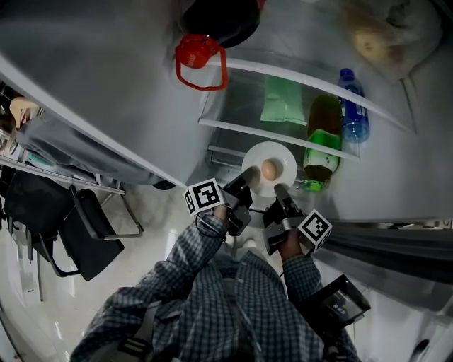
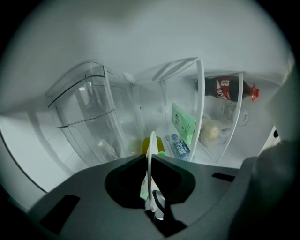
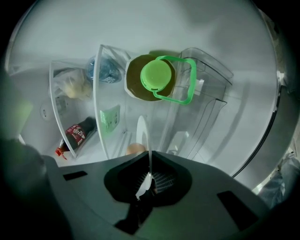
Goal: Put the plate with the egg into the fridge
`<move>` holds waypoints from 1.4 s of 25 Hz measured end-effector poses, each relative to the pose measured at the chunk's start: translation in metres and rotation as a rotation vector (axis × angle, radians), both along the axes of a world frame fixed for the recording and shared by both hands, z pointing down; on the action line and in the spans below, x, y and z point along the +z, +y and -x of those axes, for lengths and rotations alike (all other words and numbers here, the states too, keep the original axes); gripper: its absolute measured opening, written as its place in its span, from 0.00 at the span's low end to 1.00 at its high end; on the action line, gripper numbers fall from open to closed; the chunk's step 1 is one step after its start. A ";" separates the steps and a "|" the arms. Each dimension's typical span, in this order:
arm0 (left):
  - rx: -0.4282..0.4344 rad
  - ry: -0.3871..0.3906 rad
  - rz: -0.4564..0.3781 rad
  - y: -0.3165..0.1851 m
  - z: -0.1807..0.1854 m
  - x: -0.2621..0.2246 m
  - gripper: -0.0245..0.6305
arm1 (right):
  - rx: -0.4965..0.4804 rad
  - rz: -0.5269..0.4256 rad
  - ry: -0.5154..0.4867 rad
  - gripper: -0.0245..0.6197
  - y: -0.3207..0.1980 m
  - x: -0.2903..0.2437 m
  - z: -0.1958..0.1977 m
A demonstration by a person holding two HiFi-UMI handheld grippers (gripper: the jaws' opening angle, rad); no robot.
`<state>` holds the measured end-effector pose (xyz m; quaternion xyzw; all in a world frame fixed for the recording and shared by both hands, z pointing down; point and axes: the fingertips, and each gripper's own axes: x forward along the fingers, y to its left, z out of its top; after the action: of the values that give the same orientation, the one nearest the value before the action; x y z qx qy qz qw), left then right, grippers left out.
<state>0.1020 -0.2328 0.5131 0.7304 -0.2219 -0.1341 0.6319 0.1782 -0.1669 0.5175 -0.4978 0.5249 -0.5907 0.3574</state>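
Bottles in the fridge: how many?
3. Dark red-capped bottle at the head view's top; green-capped bottle just right of the plate; blue water bottle beside it. Others may be hidden.

dark bottle [image 1: 219,21] cropped, egg [image 3: 135,149] half hidden

Left tool [image 1: 249,175] and right tool [image 1: 280,191] side by side, jaws tight.

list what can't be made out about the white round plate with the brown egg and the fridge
Head view: whether the white round plate rests on anything, seen from above.
Right gripper view: underside of the brown egg, behind the right gripper.
Head view: the dark bottle with red cap, cut by the top edge.
Head view: the clear bag, blurred, contents unclear.
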 end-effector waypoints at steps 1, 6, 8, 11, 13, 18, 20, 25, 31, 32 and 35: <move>0.003 -0.005 -0.005 -0.001 -0.001 0.000 0.08 | 0.003 0.004 -0.004 0.06 -0.001 0.002 -0.001; -0.019 -0.028 0.002 -0.008 -0.002 0.004 0.08 | 0.012 0.011 -0.016 0.06 -0.007 0.005 -0.002; -0.026 -0.044 0.003 -0.012 -0.003 0.006 0.08 | 0.016 0.012 -0.025 0.06 -0.010 0.005 -0.002; -0.043 -0.059 0.012 -0.018 -0.004 0.009 0.08 | 0.021 0.017 -0.036 0.06 -0.015 0.006 -0.003; -0.061 -0.059 0.026 -0.022 -0.005 0.011 0.08 | 0.022 0.023 -0.035 0.06 -0.018 0.008 -0.004; -0.091 -0.030 0.071 -0.025 -0.005 0.019 0.08 | 0.016 0.010 -0.040 0.06 -0.022 0.008 -0.004; -0.101 -0.024 0.085 -0.025 -0.005 0.022 0.08 | 0.015 0.009 -0.035 0.06 -0.024 0.010 -0.005; -0.115 -0.021 0.089 -0.028 -0.005 0.025 0.08 | 0.009 0.022 -0.026 0.06 -0.027 0.014 -0.003; -0.138 -0.015 0.103 -0.030 -0.004 0.024 0.08 | -0.030 0.018 -0.040 0.09 -0.023 0.013 0.005; -0.141 -0.014 0.106 -0.030 -0.003 0.024 0.08 | -0.037 0.017 -0.045 0.10 -0.021 0.013 0.008; -0.146 -0.009 0.108 -0.030 -0.003 0.024 0.08 | -0.059 0.013 -0.048 0.10 -0.020 0.014 0.014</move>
<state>0.1052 -0.2631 0.5369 0.6779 -0.2841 -0.1644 0.6578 0.1645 -0.1867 0.5317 -0.4699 0.5269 -0.6162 0.3491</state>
